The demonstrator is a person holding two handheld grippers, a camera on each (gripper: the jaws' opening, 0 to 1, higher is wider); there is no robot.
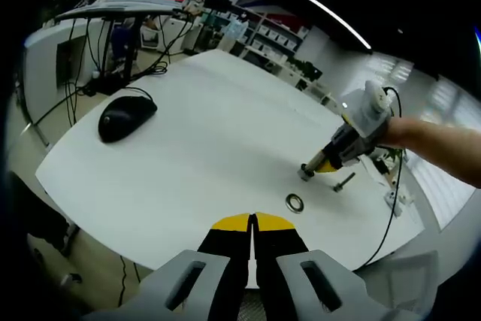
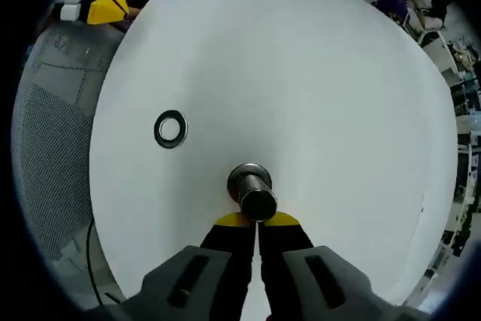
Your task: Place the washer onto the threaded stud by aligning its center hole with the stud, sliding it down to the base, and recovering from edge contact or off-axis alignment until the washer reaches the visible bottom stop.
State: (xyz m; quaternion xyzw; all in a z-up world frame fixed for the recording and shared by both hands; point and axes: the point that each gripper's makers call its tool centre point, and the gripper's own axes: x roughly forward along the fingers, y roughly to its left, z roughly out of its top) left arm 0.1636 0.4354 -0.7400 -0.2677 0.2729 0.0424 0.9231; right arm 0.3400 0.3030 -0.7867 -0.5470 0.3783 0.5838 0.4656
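Right gripper view, bottom centre: right gripper (image 2: 258,220) with yellow-tipped jaws drawn narrow, apparently clamped on the threaded stud (image 2: 253,188), which rises toward the lens from its round flange on the white table (image 2: 338,95). Probably held so to steady the stud upright for the washer's hole; hard to confirm true contact at this foreshortened angle. Washer (image 2: 170,128) lying flat on the table, left of centre, apart from the stud and not yet picked up. Upper left of that frame: the left gripper's yellow tip near the table edge, with the mouse at the top edge beyond.

Left gripper view, bottom centre: left gripper (image 1: 252,222) with jaws pressed together, nothing between them, hovering short of the washer (image 1: 294,202) just above in frame, seemingly lined up for a pick. Farther on, right of centre, the right gripper (image 1: 312,168) coming down at the stud (image 1: 306,173), a person's hand behind it. A loose bolt (image 1: 344,182) lying just beside. Upper left: a black mouse (image 1: 125,117), well apart, cables beyond.

Washer grasp not yet begun; jaws need opening first.
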